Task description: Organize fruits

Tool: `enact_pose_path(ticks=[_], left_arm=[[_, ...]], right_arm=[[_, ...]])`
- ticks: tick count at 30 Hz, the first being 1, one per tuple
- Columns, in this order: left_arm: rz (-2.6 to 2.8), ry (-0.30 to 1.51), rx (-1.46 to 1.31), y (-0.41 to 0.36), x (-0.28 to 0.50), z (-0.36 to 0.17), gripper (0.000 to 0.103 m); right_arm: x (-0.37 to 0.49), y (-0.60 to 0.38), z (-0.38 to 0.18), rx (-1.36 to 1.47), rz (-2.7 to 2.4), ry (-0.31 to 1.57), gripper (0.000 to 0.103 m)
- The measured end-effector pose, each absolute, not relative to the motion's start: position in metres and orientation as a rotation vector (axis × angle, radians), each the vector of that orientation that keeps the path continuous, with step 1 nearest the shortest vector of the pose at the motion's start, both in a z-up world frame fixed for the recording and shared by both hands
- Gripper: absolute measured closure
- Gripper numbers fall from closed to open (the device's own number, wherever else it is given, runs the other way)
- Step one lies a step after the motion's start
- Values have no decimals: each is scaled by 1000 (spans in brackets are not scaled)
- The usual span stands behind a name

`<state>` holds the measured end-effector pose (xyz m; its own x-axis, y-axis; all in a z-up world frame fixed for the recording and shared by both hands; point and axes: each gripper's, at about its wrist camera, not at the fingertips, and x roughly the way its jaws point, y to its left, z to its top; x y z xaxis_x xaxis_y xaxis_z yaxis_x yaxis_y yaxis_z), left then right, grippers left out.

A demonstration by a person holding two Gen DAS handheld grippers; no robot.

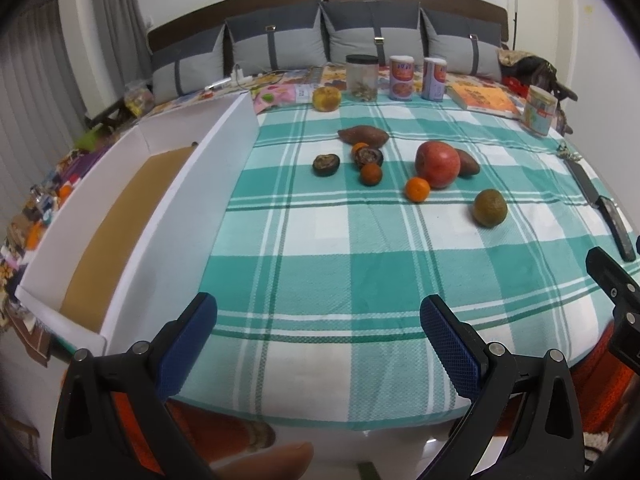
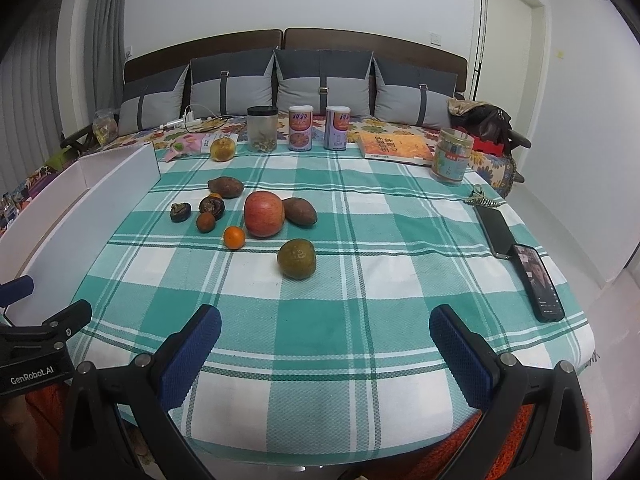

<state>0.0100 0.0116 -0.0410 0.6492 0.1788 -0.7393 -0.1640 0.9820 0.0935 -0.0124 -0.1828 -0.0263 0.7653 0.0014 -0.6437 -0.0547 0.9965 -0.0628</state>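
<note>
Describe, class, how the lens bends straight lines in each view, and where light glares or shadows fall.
Left wrist view: the white box wall and the checked tablecloth stripes bow outward, corners vignetted black. Right wrist view: the doorframe curves, the lit phone screen glows, and the fruit, such as the red apple, casts only soft shadows under even light.
</note>
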Motion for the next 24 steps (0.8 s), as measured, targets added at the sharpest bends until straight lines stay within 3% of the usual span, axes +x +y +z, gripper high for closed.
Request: enact_pose_path(ticks=[24], left_arm=[[167, 913, 26, 14, 26, -63, 1]], right_arm=[[-2, -179, -37, -84, 51, 735, 0]])
